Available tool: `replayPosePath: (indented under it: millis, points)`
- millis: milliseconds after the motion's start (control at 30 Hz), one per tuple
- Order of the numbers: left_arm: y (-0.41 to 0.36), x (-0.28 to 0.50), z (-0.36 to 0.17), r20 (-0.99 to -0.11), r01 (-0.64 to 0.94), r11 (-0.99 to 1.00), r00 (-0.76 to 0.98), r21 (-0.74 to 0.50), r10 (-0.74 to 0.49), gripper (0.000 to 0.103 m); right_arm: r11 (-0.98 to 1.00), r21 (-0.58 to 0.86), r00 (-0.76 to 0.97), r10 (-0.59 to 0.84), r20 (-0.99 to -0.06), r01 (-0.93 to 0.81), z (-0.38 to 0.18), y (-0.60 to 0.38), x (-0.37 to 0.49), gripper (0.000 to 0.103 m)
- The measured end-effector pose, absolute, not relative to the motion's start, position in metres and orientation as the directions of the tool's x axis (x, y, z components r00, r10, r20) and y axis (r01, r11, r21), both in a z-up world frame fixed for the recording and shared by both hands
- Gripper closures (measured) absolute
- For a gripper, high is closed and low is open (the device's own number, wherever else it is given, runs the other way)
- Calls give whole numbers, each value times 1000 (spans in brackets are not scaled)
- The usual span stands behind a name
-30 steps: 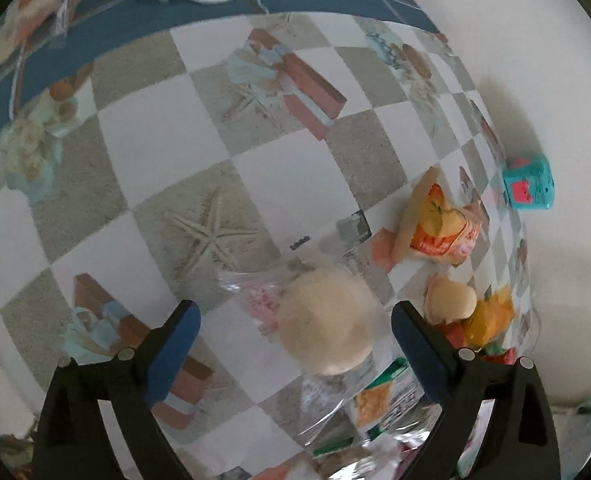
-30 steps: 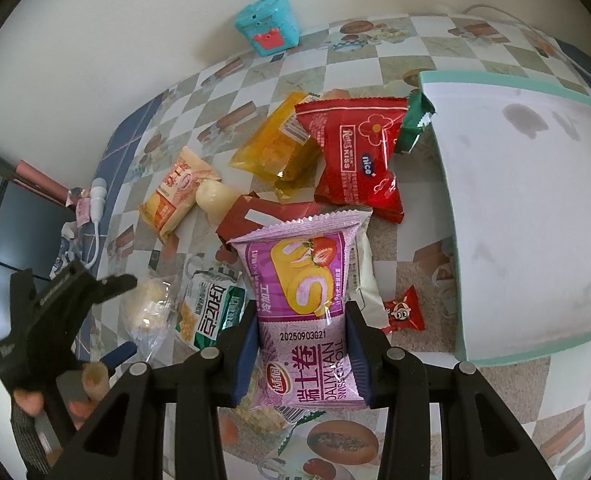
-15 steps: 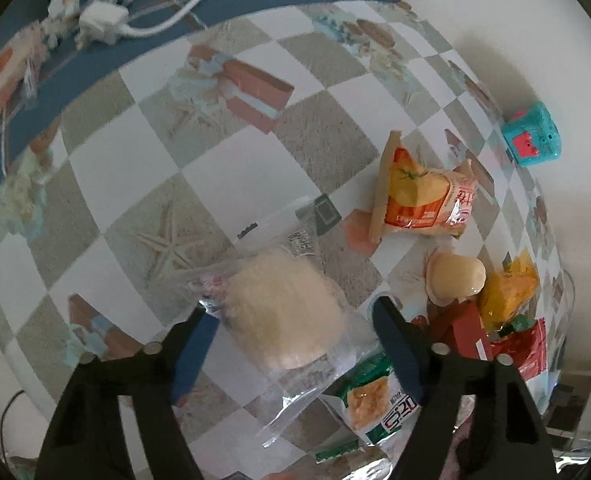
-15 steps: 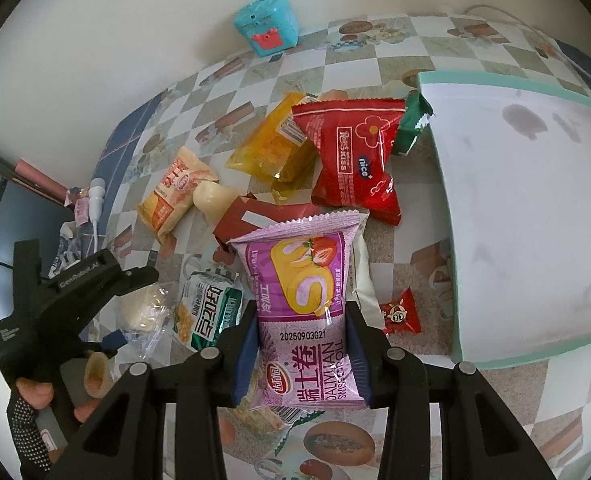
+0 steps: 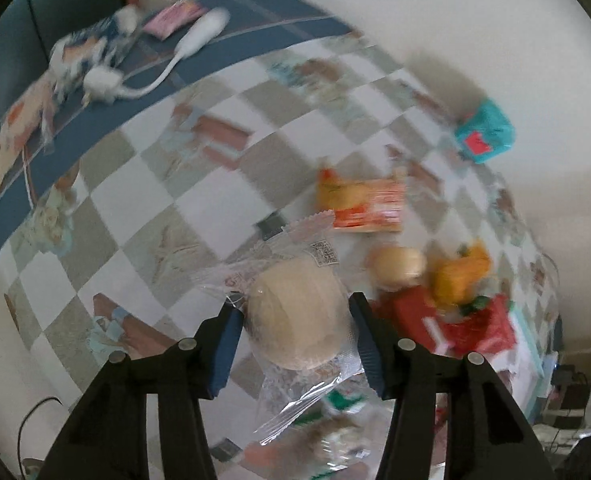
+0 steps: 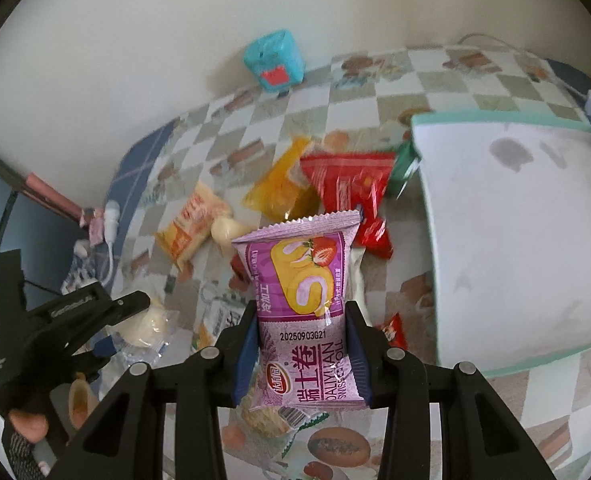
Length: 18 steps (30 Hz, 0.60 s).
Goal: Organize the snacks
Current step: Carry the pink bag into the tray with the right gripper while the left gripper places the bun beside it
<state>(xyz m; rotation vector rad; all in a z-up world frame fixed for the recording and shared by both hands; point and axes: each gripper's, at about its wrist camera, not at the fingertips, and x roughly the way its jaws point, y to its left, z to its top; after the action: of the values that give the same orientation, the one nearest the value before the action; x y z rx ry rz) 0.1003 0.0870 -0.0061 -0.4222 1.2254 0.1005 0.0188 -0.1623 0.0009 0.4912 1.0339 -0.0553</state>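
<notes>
My left gripper (image 5: pixel 295 320) is shut on a round pale bun in a clear wrapper (image 5: pixel 295 316) and holds it above the checked tablecloth. It also shows in the right wrist view (image 6: pixel 147 326) at the left gripper's tip. My right gripper (image 6: pixel 301 322) is shut on a purple Swiss roll packet (image 6: pixel 307 304), held upright above the snack pile. A white tray with a green rim (image 6: pixel 507 240) lies to the right. Loose snacks lie between: an orange packet (image 6: pixel 193 226), a yellow packet (image 6: pixel 281 184), a red packet (image 6: pixel 347 192).
A teal cube-shaped toy (image 6: pixel 273 60) stands by the wall. A white cable and charger (image 5: pixel 155 68) lie on the blue border of the cloth. A small red candy (image 6: pixel 391 330) lies by the tray. A green-and-white packet (image 6: pixel 219 320) lies under my right gripper.
My left gripper has closed on the wrapped bun and lifted it off the cloth. My right gripper has risen a little with the purple packet.
</notes>
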Motion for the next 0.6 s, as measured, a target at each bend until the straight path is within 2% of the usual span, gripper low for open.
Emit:
replayPosePath:
  millis: [200, 433, 600]
  points:
    - [21, 95, 16, -904, -141, 943, 357, -300, -234, 48, 874, 310, 537, 68, -841, 374, 15, -194, 22, 60]
    - [-69, 101, 11, -904, 47, 953, 304, -300, -300, 48, 787, 229, 471, -87, -878, 573, 7, -267, 23, 60]
    - [-131, 100, 2, -906, 164, 939, 256, -304, -338, 48, 718, 207, 431, -142, -891, 664, -3, -319, 19, 60]
